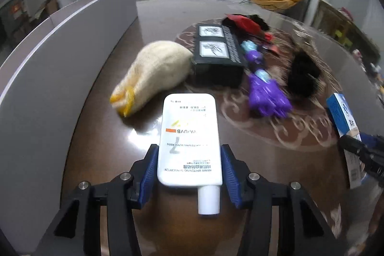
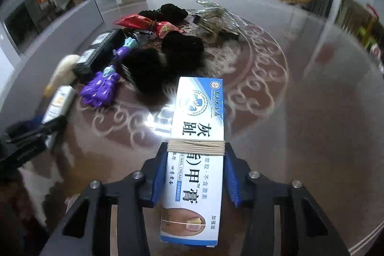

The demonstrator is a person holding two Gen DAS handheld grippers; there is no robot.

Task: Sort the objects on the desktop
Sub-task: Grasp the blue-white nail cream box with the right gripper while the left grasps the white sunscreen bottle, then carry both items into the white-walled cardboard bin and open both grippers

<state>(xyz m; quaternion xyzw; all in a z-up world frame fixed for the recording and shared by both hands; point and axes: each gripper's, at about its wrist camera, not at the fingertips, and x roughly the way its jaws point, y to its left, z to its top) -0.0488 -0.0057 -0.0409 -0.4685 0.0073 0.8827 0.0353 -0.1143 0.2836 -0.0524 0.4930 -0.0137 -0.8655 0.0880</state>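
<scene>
**Two grippers, each clamped on a desktop item**

Two items are gripped above the glossy brown table (image 1: 115, 97). The left gripper (image 1: 189, 167) has its blue pads pressed on both sides of a white sunscreen tube (image 1: 189, 136), cap toward the camera. The right gripper (image 2: 195, 172) clamps a blue-and-white nail cream box (image 2: 196, 148) wound with a rubber band (image 2: 196, 146). Beyond the tube lie a cream plush toy (image 1: 156, 73), a black box (image 1: 216, 56), a purple peacock-shaped clip (image 1: 264, 92) and black hairpieces (image 2: 168, 59). A red packet (image 2: 144, 22) lies farther back.
</scene>
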